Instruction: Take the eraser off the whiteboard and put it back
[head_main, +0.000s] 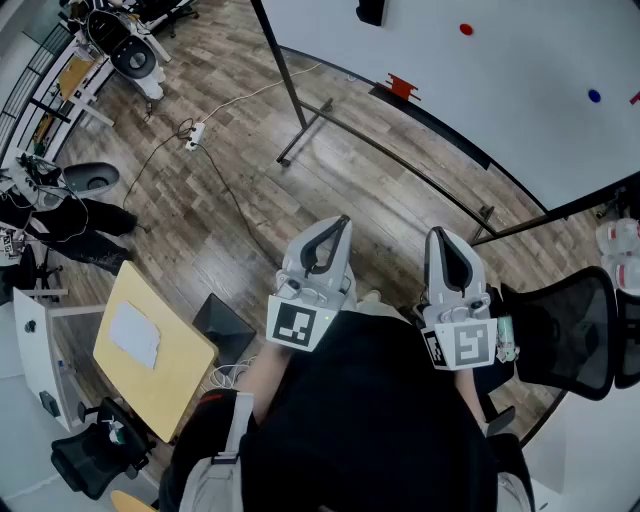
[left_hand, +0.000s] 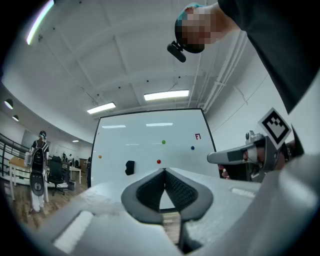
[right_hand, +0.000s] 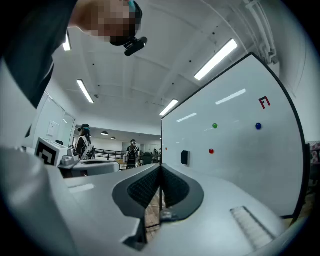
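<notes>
A black eraser sticks to the whiteboard near the top edge of the head view; it also shows as a small dark block, the eraser in the left gripper view and the eraser in the right gripper view. My left gripper and right gripper are held side by side at waist height, well short of the board, pointing toward it. Both are shut with nothing between the jaws: left gripper, right gripper.
Red, blue and green magnets dot the board, and an orange clip sits at its lower rail. The board's stand legs and a floor cable lie ahead-left. A black chair is right, a yellow table left.
</notes>
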